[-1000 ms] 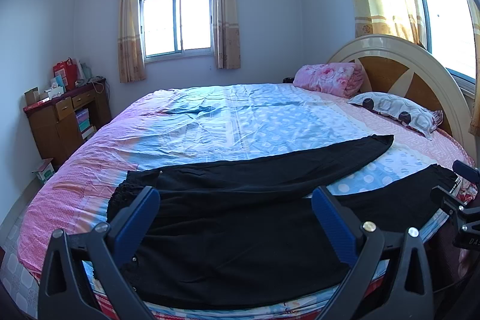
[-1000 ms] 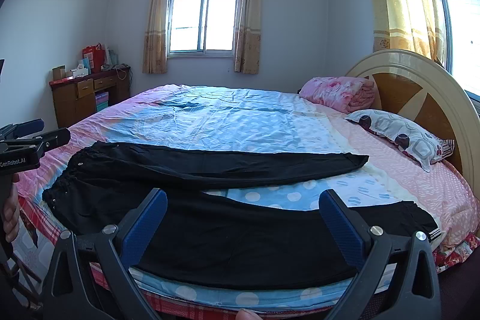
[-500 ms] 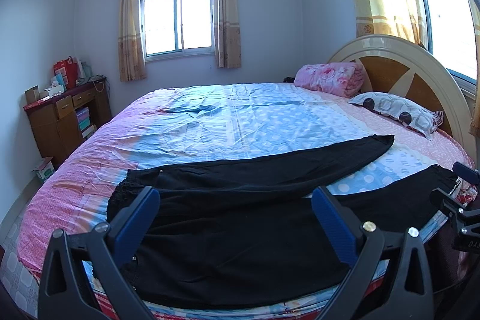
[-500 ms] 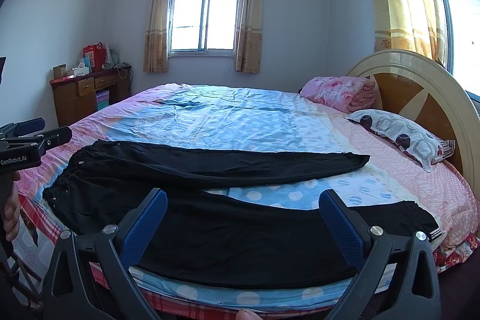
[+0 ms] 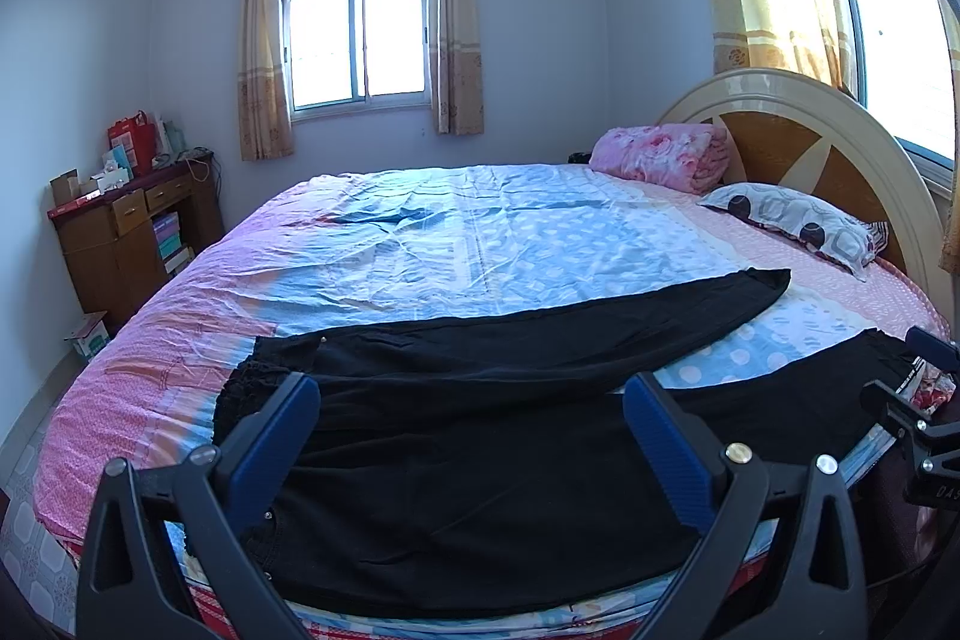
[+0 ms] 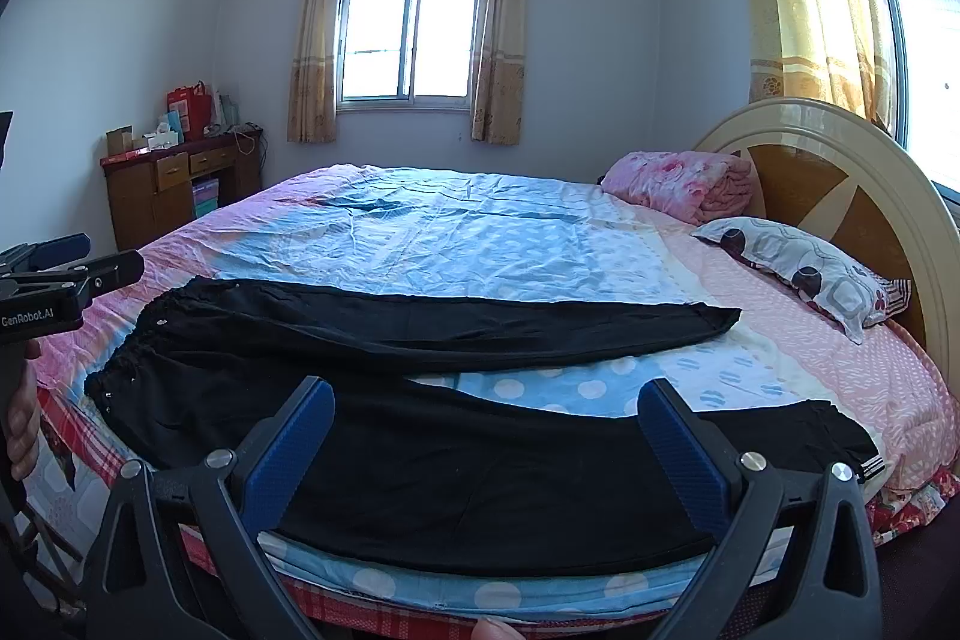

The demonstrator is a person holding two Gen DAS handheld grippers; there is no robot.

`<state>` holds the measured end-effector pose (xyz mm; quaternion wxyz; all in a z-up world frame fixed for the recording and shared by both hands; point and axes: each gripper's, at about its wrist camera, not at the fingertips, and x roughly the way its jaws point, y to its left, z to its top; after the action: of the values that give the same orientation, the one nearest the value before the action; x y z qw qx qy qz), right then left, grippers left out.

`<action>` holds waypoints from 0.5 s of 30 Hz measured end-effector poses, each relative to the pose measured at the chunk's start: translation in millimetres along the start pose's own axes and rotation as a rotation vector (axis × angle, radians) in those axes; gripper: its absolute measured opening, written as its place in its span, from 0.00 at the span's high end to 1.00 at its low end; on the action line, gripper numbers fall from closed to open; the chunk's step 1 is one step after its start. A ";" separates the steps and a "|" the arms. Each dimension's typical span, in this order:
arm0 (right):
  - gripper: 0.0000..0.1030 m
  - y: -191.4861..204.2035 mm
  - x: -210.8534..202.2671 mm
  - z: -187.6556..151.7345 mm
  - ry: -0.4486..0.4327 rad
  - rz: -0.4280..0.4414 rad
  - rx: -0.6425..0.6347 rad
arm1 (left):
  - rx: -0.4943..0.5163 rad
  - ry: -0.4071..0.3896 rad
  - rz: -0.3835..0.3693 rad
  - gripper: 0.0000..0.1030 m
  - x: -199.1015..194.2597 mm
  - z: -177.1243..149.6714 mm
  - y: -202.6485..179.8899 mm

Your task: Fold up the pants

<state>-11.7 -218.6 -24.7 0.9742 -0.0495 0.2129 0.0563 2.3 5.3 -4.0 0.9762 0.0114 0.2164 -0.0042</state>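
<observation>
Black pants (image 5: 480,466) lie spread flat along the near edge of the bed, waistband at the left, the two legs splayed apart toward the right; they also show in the right wrist view (image 6: 456,466). My left gripper (image 5: 474,412) is open and empty, held above the waist end. My right gripper (image 6: 486,418) is open and empty, held above the near leg. Each gripper shows at the edge of the other's view.
The round bed (image 5: 480,232) has a blue and pink sheet. A folded pink blanket (image 5: 660,154) and a patterned pillow (image 5: 798,220) lie by the headboard (image 5: 798,124). A wooden desk (image 5: 120,232) stands at the left wall.
</observation>
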 end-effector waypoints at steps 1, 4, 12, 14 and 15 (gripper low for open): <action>0.01 0.8 0.1 -1.0 0.002 0.000 -0.001 | -0.001 0.002 0.000 0.00 0.8 -0.6 0.1; 0.01 0.1 2.3 -1.0 0.008 0.001 -0.003 | -0.003 0.006 0.000 0.00 2.7 -2.3 0.7; 0.01 -3.9 2.8 -0.7 0.015 0.000 -0.022 | -0.004 0.033 0.008 0.00 15.1 -7.6 8.6; 0.01 -9.0 4.7 -3.9 0.005 -0.011 -0.027 | -0.006 0.047 0.029 0.00 24.0 -11.0 16.5; 0.01 -12.6 8.7 -6.3 0.011 -0.021 -0.024 | -0.004 0.058 0.051 0.00 30.9 -12.2 22.4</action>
<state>-4.8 -231.0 -33.2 0.9729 -0.0636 0.2172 0.0483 25.4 28.0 -27.7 0.9694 0.0151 0.2440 0.0213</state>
